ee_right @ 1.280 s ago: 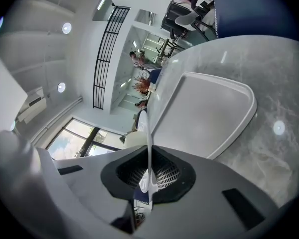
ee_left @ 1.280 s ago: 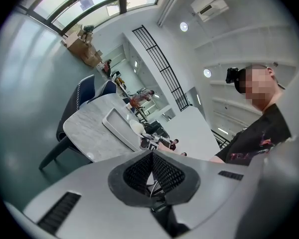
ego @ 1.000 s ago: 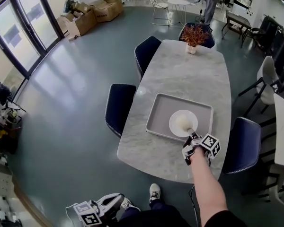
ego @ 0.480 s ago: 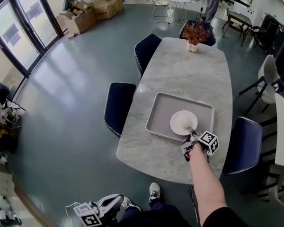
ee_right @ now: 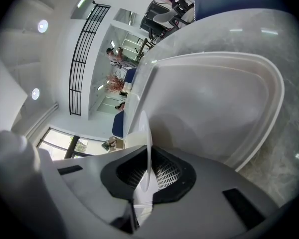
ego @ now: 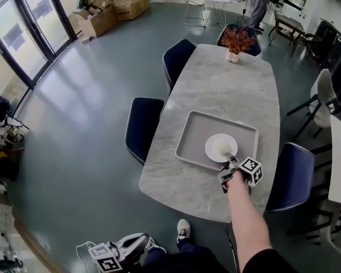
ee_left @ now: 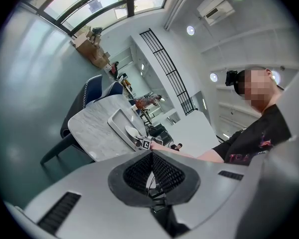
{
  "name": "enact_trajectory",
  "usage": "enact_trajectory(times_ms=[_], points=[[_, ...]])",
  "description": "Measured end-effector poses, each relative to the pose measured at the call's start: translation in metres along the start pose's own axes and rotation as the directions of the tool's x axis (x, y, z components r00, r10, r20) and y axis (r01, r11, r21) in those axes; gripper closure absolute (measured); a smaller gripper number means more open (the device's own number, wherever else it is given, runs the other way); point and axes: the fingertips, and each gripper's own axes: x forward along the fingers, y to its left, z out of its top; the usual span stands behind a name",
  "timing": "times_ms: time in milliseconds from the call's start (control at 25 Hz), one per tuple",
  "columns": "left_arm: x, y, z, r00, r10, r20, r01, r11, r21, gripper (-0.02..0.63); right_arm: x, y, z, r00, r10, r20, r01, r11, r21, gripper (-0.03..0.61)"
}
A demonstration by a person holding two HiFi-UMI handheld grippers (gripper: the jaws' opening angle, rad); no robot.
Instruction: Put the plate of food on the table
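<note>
Right gripper view: right gripper (ee_right: 148,176) has its jaws nearly together, clamped on the thin rim of the white plate (ee_right: 146,133); the rim runs edge-on between the two dark pads. The rest of the plate extends away from the jaws over the grey tray (ee_right: 214,98).

Head view: right gripper (ego: 231,159) meets the plate (ego: 220,147) at the plate's near edge, with its marker cube (ego: 251,170) just behind. The plate sits inside the tray (ego: 196,131), in the tray's near right part. Cannot tell if the plate rests on the tray floor or is held just off it. Plate centre looks pale; the food cannot be made out.

The tray lies on the marble table (ego: 216,84), toward the near end. A potted plant (ego: 237,41) stands at the table end well beyond the tray's far side. Blue chairs: one (ego: 142,127) just left of the tray past the table edge, one (ego: 176,61) further up that side, one (ego: 292,175) to the tray's right.

Left gripper view: left gripper (ee_left: 152,171) has its jaws together with nothing between them. In the head view the left gripper (ego: 111,255) hangs low beside the person's leg, well apart from the tray, off its near left corner.
</note>
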Motion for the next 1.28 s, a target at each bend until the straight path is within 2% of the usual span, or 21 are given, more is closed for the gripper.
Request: enact_trajectory(times_ms=[280,480,720,920,1280], points=[[-0.001,-0.001,0.0,1.0,-0.002,0.005,0.002,1.0,0.003,0.607,0.001,-0.008,0.0,0.999,-0.037,-0.001,0.037,0.997,0.07,0.552],[-0.001,-0.001,-0.001,1.0,-0.005,0.014,0.005,1.0,0.001,0.607,0.004,-0.01,0.001,0.998,-0.061,-0.023,0.063,0.996,0.07,0.552],[-0.003,0.0,-0.002,1.0,-0.011,0.021,0.011,1.0,-0.011,0.607,0.005,-0.01,-0.001,0.994,-0.108,-0.032,0.109,0.993,0.038,0.551],[-0.007,0.002,-0.004,1.0,-0.005,0.026,0.005,1.0,-0.017,0.607,0.005,-0.012,-0.001,0.982,-0.182,-0.047,0.18,0.982,-0.055,0.545],[-0.006,0.001,-0.005,1.0,-0.01,0.028,0.011,1.0,-0.019,0.607,0.004,-0.013,0.011,0.975,-0.216,-0.046,0.209,0.97,-0.124,0.508]])
